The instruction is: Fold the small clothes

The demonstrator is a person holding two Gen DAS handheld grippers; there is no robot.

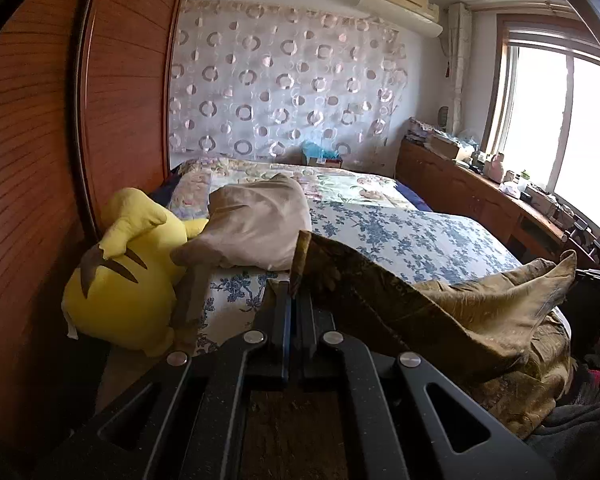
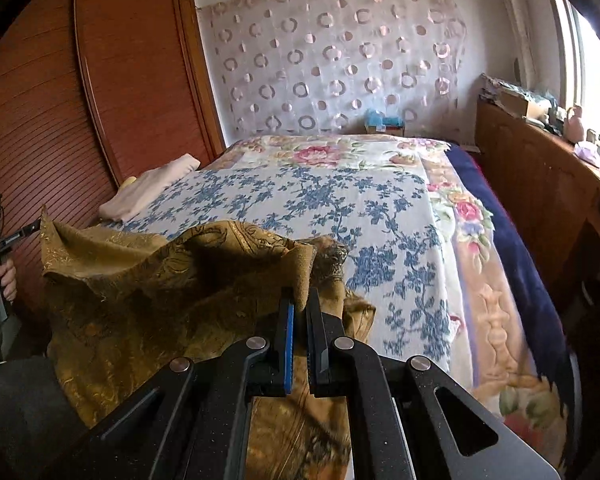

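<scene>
Near: the left claw (image 1: 295, 294) is seen pinched nearly closed on one corner of the gold-brown patterned garment (image 1: 452, 304), the right claw (image 2: 300, 312) clamped likewise on another corner (image 2: 304, 268). The garment is held slack between both above the near edge of the blue-floral bed (image 2: 300, 200). Farther left, a yellow plush toy (image 1: 120, 272) and beige cloth (image 1: 256, 224) are noted.

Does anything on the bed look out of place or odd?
Only the yellow plush toy: it lies tipped over, wedged between the wooden wardrobe and the bed. The beige pillow partly overlaps it.
</scene>
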